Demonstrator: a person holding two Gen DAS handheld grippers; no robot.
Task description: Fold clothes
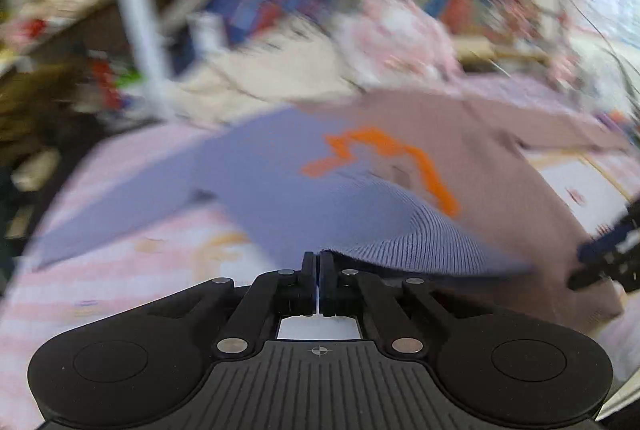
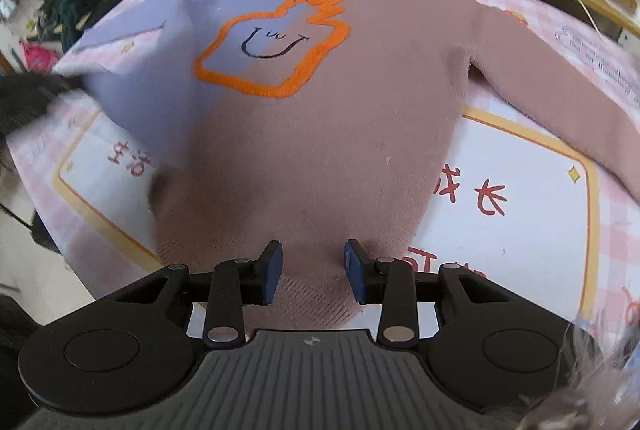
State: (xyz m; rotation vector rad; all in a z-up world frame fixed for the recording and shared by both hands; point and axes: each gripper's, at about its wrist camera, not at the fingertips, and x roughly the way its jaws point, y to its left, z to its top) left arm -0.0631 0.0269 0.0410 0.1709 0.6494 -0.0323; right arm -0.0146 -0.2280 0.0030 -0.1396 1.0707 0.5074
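Your left tool (image 1: 319, 262) is pinched tight on the lifted hem of the sweater (image 2: 320, 134), which lies spread on the pink worktop (image 2: 520, 166), while your right tool (image 2: 314, 272) hovers spread wide over its ribbed hem.

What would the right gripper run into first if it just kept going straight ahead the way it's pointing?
Most likely the sweater: the open right gripper already straddles its ribbed hem, with the body spread ahead. Depth is hard to judge.
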